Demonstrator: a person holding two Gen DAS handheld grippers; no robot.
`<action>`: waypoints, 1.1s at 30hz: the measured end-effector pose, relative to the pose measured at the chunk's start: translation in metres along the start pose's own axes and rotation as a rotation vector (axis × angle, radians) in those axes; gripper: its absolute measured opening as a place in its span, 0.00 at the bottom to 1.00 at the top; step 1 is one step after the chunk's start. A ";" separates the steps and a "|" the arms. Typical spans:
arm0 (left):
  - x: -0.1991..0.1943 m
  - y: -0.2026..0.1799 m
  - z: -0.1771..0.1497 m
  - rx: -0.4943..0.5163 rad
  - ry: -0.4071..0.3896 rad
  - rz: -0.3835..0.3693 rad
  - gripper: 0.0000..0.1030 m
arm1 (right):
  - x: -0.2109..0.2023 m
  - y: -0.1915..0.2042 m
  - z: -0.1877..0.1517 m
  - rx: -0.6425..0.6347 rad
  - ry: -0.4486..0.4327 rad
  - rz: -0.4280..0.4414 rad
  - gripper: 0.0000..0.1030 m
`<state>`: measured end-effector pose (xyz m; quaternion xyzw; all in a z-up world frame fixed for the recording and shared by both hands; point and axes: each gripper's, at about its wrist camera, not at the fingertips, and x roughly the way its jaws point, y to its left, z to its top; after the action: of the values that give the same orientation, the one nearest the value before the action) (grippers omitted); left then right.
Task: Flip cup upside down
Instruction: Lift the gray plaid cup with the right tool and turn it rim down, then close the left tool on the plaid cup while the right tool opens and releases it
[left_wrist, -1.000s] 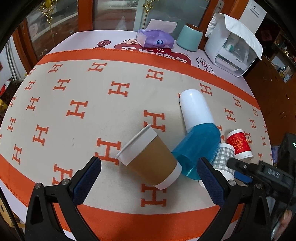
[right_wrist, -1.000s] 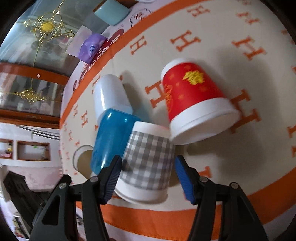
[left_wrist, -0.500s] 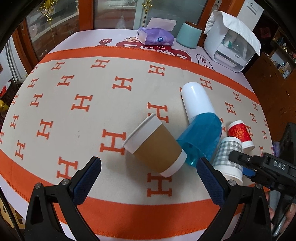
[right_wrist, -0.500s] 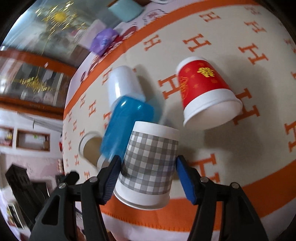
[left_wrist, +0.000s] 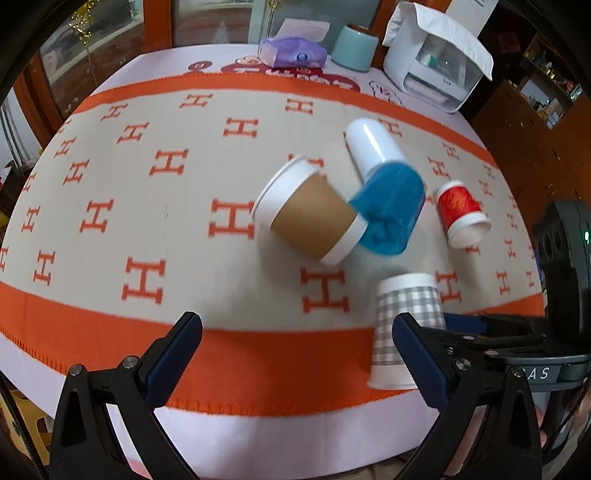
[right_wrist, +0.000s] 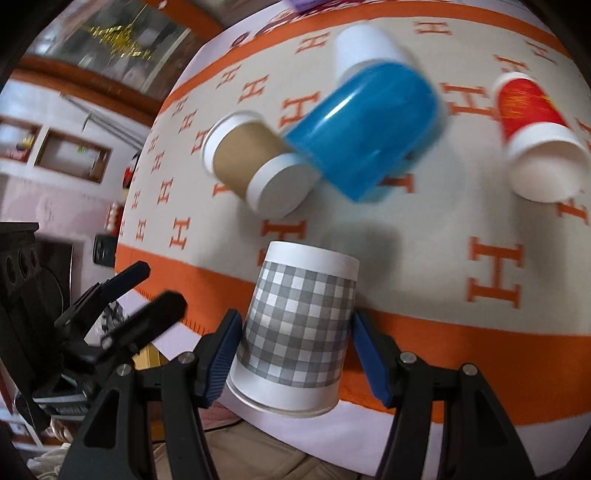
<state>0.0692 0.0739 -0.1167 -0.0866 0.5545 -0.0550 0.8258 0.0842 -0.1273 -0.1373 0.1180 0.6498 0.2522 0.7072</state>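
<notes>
My right gripper (right_wrist: 295, 350) is shut on a grey checked paper cup (right_wrist: 297, 328), held above the near orange border of the cloth, base away from me and rim toward me. The same cup shows in the left wrist view (left_wrist: 404, 328), with the right gripper beside it. My left gripper (left_wrist: 295, 354) is open and empty above the near table edge. A brown paper cup (left_wrist: 314, 218), a blue plastic cup (left_wrist: 388, 210), a white cup (left_wrist: 373, 147) and a red cup (left_wrist: 461, 212) lie on their sides on the cloth.
A patterned cloth with orange H marks (left_wrist: 147, 184) covers the table. At the far edge stand a purple tissue pack (left_wrist: 291, 53), a teal cup (left_wrist: 354, 48) and a white appliance (left_wrist: 436, 62). A dark cabinet (left_wrist: 535, 110) is at the right.
The right gripper has lifted the checked cup away from the other cups and drawn it back toward the near edge. The left gripper has pulled back and up; the brown cup now lies farther away.
</notes>
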 end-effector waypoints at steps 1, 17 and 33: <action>0.001 0.002 -0.003 -0.001 0.006 0.000 0.99 | 0.005 0.002 -0.002 -0.004 0.003 0.006 0.60; 0.016 0.025 -0.014 -0.052 0.061 -0.044 0.99 | 0.004 -0.007 -0.008 0.046 -0.023 0.085 0.65; 0.019 -0.007 0.001 -0.006 0.153 -0.149 0.99 | -0.059 -0.035 -0.045 0.085 -0.219 0.044 0.54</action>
<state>0.0773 0.0636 -0.1318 -0.1256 0.6080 -0.1212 0.7745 0.0454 -0.1940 -0.1093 0.1892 0.5760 0.2255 0.7626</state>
